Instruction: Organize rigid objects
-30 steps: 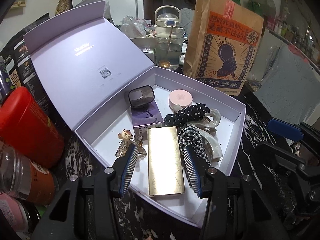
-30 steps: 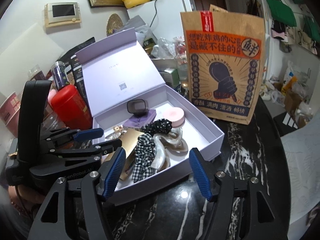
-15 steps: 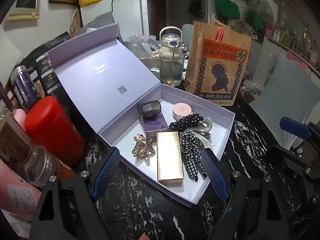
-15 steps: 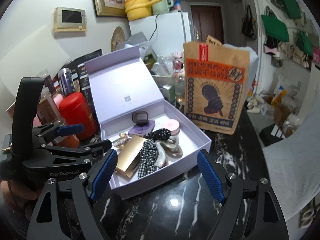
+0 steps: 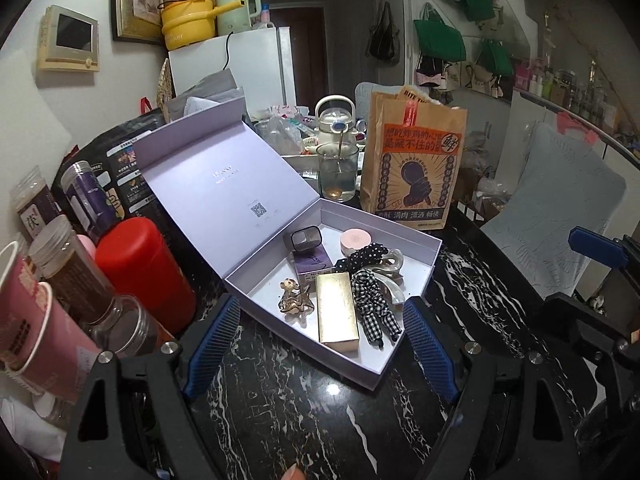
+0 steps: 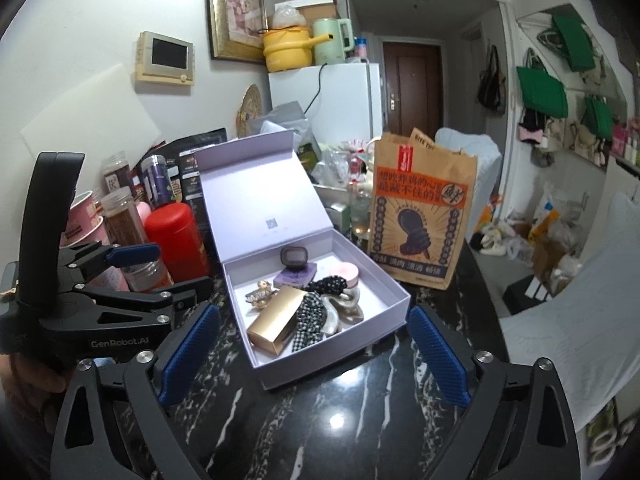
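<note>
Now we've backed both grippers, left [image 5: 320,344] and right [image 6: 312,354], off the open lilac cardboard box [image 5: 424,258], jaws spread and empty, gold rectangular case [image 5: 336,314] inside, so packing looks done.

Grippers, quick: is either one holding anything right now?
Left gripper: open, holding nothing, above the table just short of the lavender box.
Right gripper: open, holding nothing.
</note>
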Demonstrator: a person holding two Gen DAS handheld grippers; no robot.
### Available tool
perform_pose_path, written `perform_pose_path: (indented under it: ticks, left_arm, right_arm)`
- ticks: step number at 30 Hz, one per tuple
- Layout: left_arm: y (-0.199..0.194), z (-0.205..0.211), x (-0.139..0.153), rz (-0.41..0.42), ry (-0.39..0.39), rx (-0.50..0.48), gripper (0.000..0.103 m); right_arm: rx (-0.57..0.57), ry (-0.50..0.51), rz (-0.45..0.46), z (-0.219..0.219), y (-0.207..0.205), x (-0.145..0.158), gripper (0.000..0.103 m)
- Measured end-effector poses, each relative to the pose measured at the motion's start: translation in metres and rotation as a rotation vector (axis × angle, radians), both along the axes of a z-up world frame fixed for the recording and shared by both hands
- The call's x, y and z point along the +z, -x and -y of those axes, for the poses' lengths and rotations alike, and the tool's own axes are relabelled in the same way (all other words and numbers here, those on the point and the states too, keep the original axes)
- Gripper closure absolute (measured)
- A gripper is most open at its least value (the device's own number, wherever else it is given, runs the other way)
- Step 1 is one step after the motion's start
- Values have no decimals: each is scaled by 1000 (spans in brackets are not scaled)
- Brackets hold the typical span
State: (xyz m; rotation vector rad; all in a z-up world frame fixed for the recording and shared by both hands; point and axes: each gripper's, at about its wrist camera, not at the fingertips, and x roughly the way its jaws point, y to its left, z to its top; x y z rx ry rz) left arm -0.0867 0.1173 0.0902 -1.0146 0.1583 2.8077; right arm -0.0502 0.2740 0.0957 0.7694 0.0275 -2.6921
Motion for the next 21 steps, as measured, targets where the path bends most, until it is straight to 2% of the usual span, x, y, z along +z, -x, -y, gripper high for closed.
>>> perform_pose_path:
  ticks: [8, 12, 21]
  left_arm:
    - [-28, 6, 9, -30, 23, 9, 19]
    - [-37, 9, 7, -27, 19, 8, 19]
    - [-49, 14, -2, -9, 6, 11, 19]
  right_arm:
    - [-37, 14, -12, -1, -21, 8, 0]
    - [-77, -4, 12, -1, -26, 4, 0]
    - [-84, 8, 48, 0, -39, -9, 0]
